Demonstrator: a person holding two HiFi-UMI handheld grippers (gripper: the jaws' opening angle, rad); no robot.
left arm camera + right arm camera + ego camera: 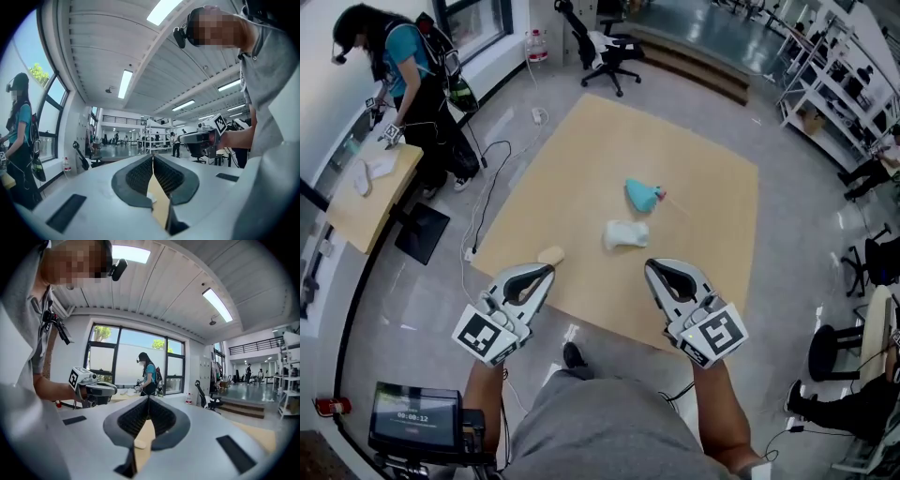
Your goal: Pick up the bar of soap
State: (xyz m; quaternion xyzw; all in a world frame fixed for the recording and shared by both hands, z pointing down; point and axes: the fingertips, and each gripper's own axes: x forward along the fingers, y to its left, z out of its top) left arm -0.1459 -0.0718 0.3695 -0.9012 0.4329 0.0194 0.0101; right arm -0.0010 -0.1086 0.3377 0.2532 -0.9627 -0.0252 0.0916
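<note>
step: pick-up not begun | soap bar [551,254] seen lying on tan mat [581,169] | left gripper [547,271], right gripper [654,268]: fingers pressed together, nothing held | next: fingers to be spread, lowered around soap bar

- Left gripper [547,270] and right gripper [652,267] are raised side by side, jaws together.
- Beige bar of soap [550,254] lies on tan mat [581,159].
- White object [625,233] and teal object [643,194] lie mid-mat.
</note>
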